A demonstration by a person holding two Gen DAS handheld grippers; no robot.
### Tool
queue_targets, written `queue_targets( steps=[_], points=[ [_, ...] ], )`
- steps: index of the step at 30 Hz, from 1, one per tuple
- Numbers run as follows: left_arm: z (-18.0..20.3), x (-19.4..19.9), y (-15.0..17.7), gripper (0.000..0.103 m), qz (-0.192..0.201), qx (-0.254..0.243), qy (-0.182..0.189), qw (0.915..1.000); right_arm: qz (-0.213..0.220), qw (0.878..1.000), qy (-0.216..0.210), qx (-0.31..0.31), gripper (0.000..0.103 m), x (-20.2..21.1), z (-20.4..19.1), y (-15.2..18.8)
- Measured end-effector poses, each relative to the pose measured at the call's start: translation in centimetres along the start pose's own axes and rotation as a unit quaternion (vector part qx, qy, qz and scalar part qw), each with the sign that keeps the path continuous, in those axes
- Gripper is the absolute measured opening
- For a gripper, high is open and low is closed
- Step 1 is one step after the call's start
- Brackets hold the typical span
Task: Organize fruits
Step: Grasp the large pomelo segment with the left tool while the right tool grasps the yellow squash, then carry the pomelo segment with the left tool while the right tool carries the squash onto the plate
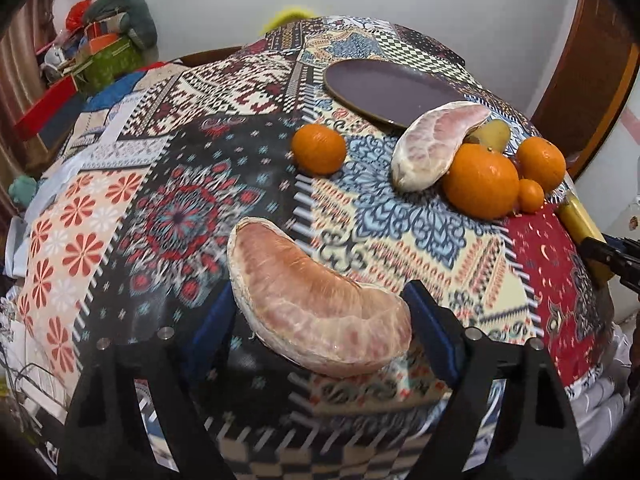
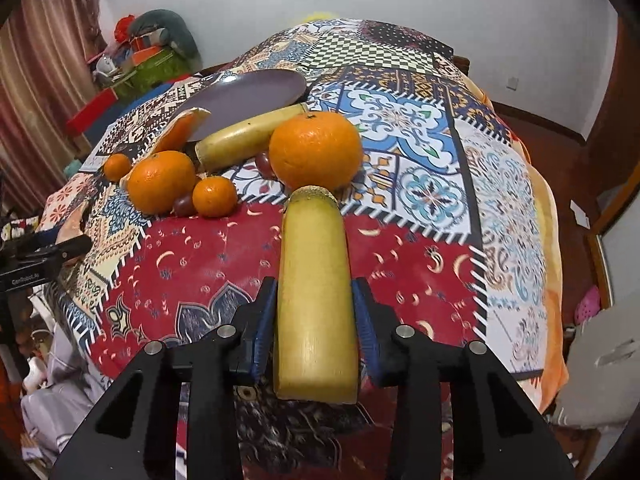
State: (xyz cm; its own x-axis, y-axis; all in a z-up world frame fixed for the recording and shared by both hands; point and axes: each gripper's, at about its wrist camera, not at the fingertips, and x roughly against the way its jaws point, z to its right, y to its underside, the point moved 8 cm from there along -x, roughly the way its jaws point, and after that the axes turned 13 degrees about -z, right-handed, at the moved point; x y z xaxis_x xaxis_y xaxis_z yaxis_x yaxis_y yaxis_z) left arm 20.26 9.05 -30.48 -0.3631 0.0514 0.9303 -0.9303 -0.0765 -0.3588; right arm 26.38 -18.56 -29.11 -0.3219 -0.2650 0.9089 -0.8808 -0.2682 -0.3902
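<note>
My left gripper [image 1: 320,320] sits around a peeled pomelo wedge [image 1: 316,304]; its blue pads flank the wedge, and I can't tell whether they press on it yet. My right gripper [image 2: 316,320] is closed on a yellow cane stick [image 2: 316,296], pads against both sides. Both pieces lie low over the patchwork surface [image 1: 160,216], near me.

The dark plate [image 1: 384,88] at the far side is bare, so I judge nothing is sorted yet. Loose fruit left: second pomelo wedge [image 1: 432,148] against the plate rim, a second yellow stick [image 2: 248,136], a big orange [image 2: 316,152], three more oranges [image 2: 160,182] [image 2: 215,196] [image 1: 319,149], two small dark grapes [image 2: 185,204]. Early stage, most of the work is ahead.
</note>
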Motion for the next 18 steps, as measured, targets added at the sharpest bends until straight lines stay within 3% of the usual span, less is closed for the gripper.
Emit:
queue_targets(
  steps=[12, 13, 16, 18],
  points=[
    [0.3, -1.2, -1.3, 0.094, -0.001, 0.011, -0.002, 0.9999, 0.0, 1.0, -0.016, -0.017, 0.034, -1.6, -0.4, -1.6],
    [0.4, -1.1, -1.4, 0.092, 0.003, 0.009, -0.004, 1.0, 0.002, 1.0, -0.018, -0.018, 0.034, -1.6, -0.4, -1.6],
    [0.5, -0.5, -1.4, 0.065, 0.013, 0.001, -0.008, 0.9999, 0.005, 0.999, -0.024, -0.022, 0.034, -1.3, -0.4, -1.4],
    [0.5, -0.2, -1.5, 0.054, 0.012, 0.002, -0.005, 0.9999, 0.007, 0.999, -0.026, -0.02, 0.034, -1.1, -0.5, -1.4]
  ],
)
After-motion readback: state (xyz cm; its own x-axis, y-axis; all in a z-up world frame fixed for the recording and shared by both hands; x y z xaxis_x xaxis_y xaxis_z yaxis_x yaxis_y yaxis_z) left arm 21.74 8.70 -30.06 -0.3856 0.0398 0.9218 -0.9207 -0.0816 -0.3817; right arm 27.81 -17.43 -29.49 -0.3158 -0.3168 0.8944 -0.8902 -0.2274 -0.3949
